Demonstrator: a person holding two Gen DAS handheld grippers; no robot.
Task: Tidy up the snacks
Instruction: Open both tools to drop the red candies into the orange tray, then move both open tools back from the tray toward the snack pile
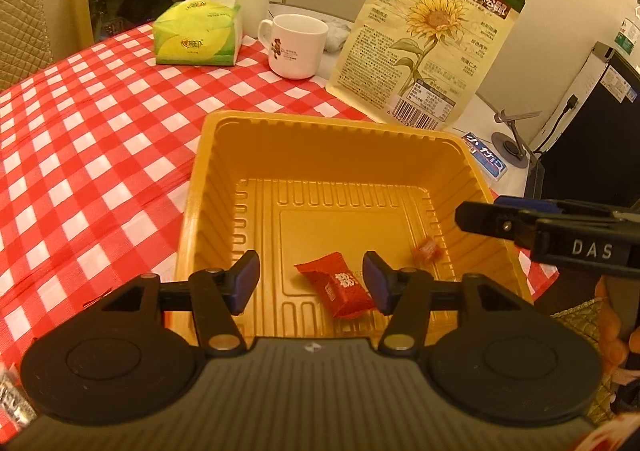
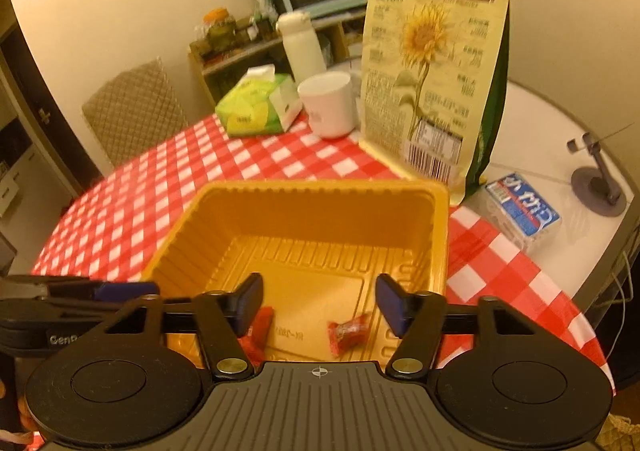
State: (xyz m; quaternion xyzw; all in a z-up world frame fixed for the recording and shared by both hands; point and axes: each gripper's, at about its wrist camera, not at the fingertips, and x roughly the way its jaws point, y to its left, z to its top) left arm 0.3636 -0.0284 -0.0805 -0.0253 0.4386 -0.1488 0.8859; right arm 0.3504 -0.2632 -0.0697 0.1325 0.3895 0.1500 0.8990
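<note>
Over the near edge of the golden plastic tray (image 1: 320,123), the left gripper (image 1: 310,281) tilts downward with its jaws parted and clear of the red candy packet (image 1: 338,287) lying on the tray floor between them, its long axis running from upper left to lower right. Further right, the right gripper (image 2: 318,305) slants down into the same tray, jaws apart and empty. The small twist-wrapped red candy (image 2: 348,333) lies on the floor below, ends pointing left and right.

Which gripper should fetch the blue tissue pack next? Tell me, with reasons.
Probably the right gripper: the blue tissue pack lies on its side of the yellow tray. The left gripper sits further left, open over a red candy.
</note>
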